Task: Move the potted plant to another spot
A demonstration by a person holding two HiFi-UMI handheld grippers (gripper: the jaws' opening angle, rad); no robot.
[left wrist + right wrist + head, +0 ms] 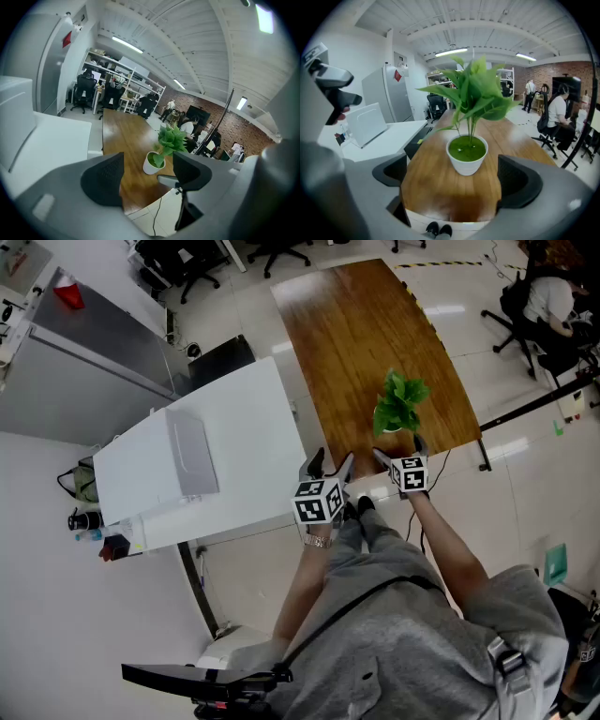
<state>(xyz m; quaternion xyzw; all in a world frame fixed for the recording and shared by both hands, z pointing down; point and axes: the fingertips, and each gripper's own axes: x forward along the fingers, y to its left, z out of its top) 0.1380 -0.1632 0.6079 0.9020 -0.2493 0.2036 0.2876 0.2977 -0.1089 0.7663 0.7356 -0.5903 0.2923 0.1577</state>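
Observation:
A small potted plant (398,406) with green leaves in a white pot (467,160) stands near the near end of a long wooden table (366,343). In the left gripper view the potted plant (161,150) shows ahead, to the right of centre. My right gripper (397,448) is open just short of the pot, its jaws wide with nothing between them; the right gripper (461,180) points at the pot, a short way off. My left gripper (328,465) is open and empty, hovering at the table's near edge left of the plant; the left gripper (147,176) faces along the table.
A white desk (234,442) with a closed grey laptop (192,457) adjoins the wooden table on the left. A grey cabinet (84,343) stands beyond it. Office chairs and a seated person (548,306) are at the far right. A cable hangs off the table's near end.

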